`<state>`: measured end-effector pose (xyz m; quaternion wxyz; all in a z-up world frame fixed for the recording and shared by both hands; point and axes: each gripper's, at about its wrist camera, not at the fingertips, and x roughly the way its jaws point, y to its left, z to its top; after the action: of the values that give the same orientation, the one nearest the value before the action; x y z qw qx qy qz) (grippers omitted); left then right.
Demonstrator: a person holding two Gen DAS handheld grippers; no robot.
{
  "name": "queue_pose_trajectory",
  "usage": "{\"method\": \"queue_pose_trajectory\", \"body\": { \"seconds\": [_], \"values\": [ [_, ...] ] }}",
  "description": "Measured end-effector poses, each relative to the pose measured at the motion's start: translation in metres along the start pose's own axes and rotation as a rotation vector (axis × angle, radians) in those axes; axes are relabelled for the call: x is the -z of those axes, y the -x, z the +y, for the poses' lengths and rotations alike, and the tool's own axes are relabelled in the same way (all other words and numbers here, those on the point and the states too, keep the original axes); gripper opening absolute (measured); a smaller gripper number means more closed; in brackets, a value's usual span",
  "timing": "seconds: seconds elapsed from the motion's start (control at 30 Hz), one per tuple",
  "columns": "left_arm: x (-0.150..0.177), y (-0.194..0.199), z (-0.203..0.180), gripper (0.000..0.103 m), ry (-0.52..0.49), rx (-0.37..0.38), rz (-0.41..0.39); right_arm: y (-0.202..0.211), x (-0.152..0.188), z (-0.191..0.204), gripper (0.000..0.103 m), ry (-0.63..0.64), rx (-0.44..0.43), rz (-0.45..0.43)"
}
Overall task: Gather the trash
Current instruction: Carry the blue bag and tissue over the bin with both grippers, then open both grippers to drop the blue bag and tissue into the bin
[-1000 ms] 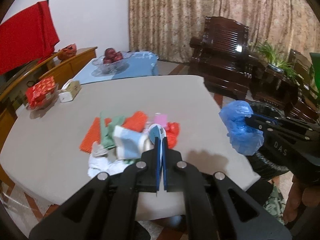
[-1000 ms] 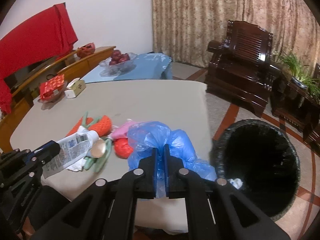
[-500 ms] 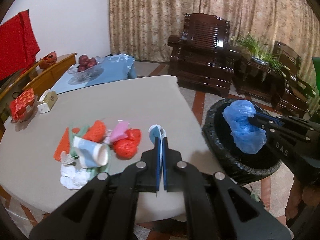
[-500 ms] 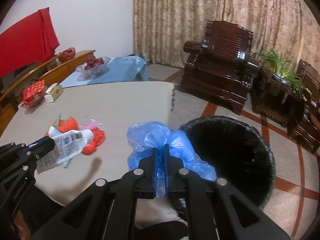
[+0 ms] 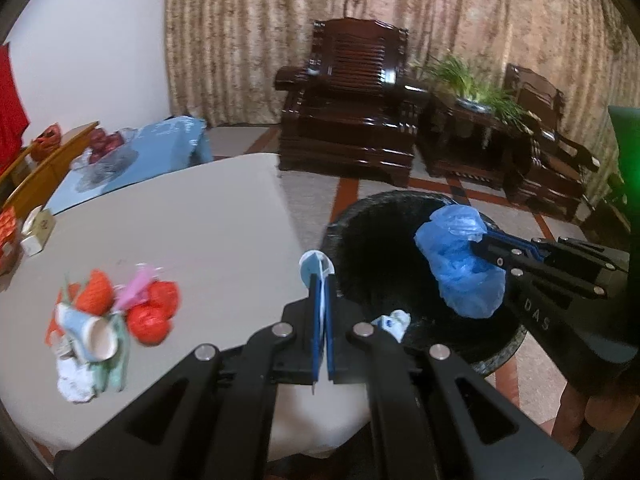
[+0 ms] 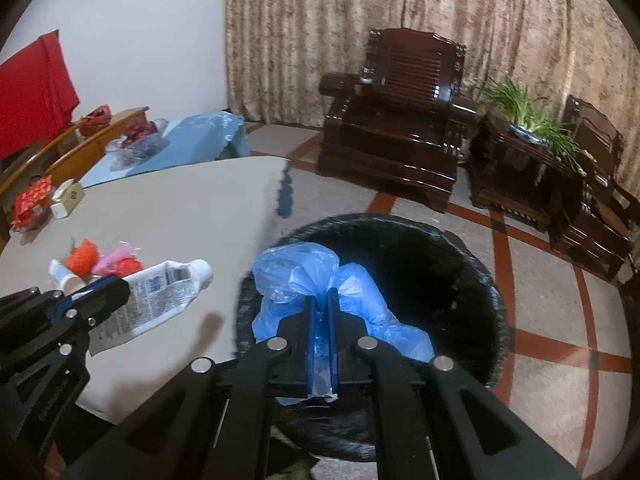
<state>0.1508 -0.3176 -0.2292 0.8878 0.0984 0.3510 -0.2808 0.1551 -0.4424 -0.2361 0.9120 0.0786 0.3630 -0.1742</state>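
My left gripper (image 5: 321, 280) is shut on a squeezed white tube (image 6: 160, 300), seen end-on in its own view (image 5: 316, 266), held over the table edge beside the black trash bin (image 5: 496, 354). My right gripper (image 6: 322, 300) is shut on a crumpled blue plastic bag (image 6: 304, 276) and holds it above the bin's opening (image 6: 460, 268); the bag also shows in the left wrist view (image 5: 460, 268). A white scrap (image 5: 394, 320) lies inside the bin. A pile of trash (image 5: 112, 316), red, pink, white and a paper cup, lies on the beige table (image 5: 192, 232).
Dark wooden armchairs (image 5: 352, 128) and a side table with a plant (image 5: 472, 80) stand behind the bin. A fruit bowl on a blue cloth (image 5: 108, 152), a small box (image 5: 38, 232) and a red packet (image 6: 32, 200) sit at the far left.
Both grippers swung right, away from the pile toward the bin. The blue bag went from over the table edge to over the bin's opening. The tube moved to the table edge.
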Motion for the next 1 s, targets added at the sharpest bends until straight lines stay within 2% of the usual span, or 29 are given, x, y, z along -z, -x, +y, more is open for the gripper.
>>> {"method": "queue_pose_trajectory", "body": {
  "seconds": [0.37, 0.57, 0.63, 0.7, 0.8, 0.87, 1.0],
  "values": [
    [-0.004, -0.08, -0.066, 0.002, -0.04, 0.082, 0.068, -0.067, 0.013, -0.075, 0.006, -0.071, 0.066, 0.104],
    [0.009, -0.135, -0.088, 0.002, -0.039, 0.069, 0.173, -0.107, 0.022, -0.1, 0.006, -0.078, 0.055, 0.182],
    [0.018, -0.152, -0.085, 0.007, 0.001, 0.045, 0.232, -0.128, 0.026, -0.106, 0.007, -0.066, 0.028, 0.254],
    [0.026, -0.166, -0.085, 0.034, 0.031, 0.043, 0.292, -0.142, 0.032, -0.111, 0.017, -0.063, 0.014, 0.299],
    [0.031, -0.172, -0.084, 0.048, 0.026, 0.005, 0.306, -0.155, 0.04, -0.118, 0.021, -0.048, 0.029, 0.331],
    [0.032, -0.173, -0.083, 0.055, 0.041, -0.016, 0.315, -0.161, 0.044, -0.121, 0.021, -0.055, 0.01, 0.35],
    [0.031, -0.169, -0.083, 0.056, 0.043, -0.028, 0.32, -0.161, 0.049, -0.126, 0.021, -0.055, -0.007, 0.373]
  ]
}}
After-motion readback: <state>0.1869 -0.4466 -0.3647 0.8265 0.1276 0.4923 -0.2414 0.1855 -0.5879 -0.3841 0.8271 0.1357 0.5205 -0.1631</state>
